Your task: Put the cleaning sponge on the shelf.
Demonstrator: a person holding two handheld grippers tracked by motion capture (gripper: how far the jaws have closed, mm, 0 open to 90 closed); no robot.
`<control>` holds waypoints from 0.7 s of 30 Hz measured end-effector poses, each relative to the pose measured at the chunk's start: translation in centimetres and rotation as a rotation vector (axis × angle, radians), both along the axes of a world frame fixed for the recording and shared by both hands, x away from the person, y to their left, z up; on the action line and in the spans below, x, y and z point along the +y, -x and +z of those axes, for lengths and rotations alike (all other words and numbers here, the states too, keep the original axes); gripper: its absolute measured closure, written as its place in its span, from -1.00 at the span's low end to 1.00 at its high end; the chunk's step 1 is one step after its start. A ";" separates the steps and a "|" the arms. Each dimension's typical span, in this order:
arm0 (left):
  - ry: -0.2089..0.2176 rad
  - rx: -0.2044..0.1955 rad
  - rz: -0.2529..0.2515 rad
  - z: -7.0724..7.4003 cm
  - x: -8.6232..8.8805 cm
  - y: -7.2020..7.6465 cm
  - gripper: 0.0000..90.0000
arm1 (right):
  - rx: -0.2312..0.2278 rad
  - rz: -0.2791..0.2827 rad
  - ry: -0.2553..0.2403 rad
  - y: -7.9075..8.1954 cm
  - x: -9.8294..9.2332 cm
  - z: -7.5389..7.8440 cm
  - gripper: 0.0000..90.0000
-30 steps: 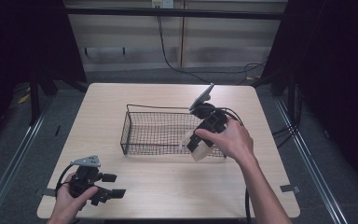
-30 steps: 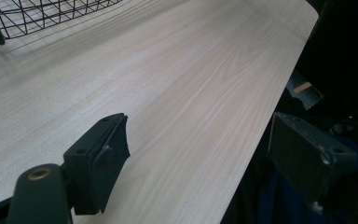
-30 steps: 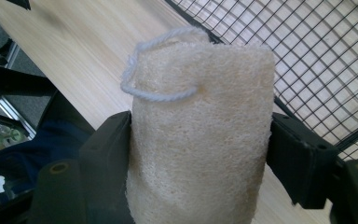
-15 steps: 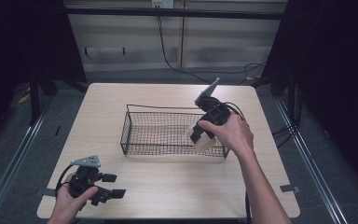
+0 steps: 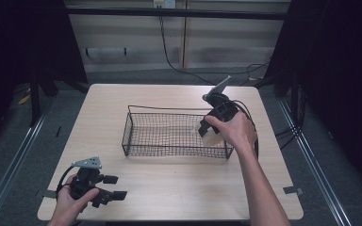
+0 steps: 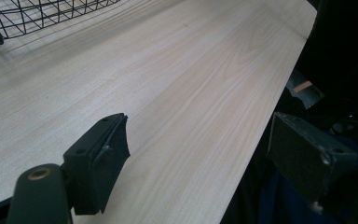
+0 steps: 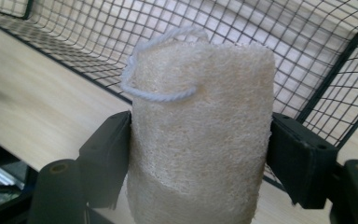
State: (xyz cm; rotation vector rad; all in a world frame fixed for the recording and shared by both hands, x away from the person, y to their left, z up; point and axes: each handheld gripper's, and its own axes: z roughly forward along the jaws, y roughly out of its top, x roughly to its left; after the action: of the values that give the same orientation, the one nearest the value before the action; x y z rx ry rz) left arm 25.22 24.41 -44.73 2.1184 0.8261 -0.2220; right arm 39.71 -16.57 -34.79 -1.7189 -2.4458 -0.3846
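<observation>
Right gripper is clamping a loofah by its sides, hovering over the basket's right end — prob. for dropping in. Left gripper is resting wide open w/ nothing in it, parked at the table's near edge.

Both forearms bare, no sleeves in high view. Left gripper: black body, grey three-cornered plate on top, black cable looping beside it. Right gripper: black, grey plate sticking up, black cable bundle trailing. Jaws: blocky black pads, matte, small screw holes; round brass-coloured fastener on left gripper arm.
</observation>
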 end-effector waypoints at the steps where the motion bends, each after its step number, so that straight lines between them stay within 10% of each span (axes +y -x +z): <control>1: 0.001 0.000 0.000 0.0 0.0 0.0 -0.56 | -0.002 -0.002 0.009 -0.1 0.0 -0.2 -0.41; 21: 0.003 0.003 0.003 0.0 0.0 0.0 -0.56 | 0.022 -0.107 0.014 -1.8 -1.5 -3.1 -0.41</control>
State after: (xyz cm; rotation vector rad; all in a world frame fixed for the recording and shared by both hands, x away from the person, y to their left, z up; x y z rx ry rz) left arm 25.21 24.45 -44.70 2.1143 0.8306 -0.2245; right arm 41.48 -18.09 -37.87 -1.8548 -2.3537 -0.3584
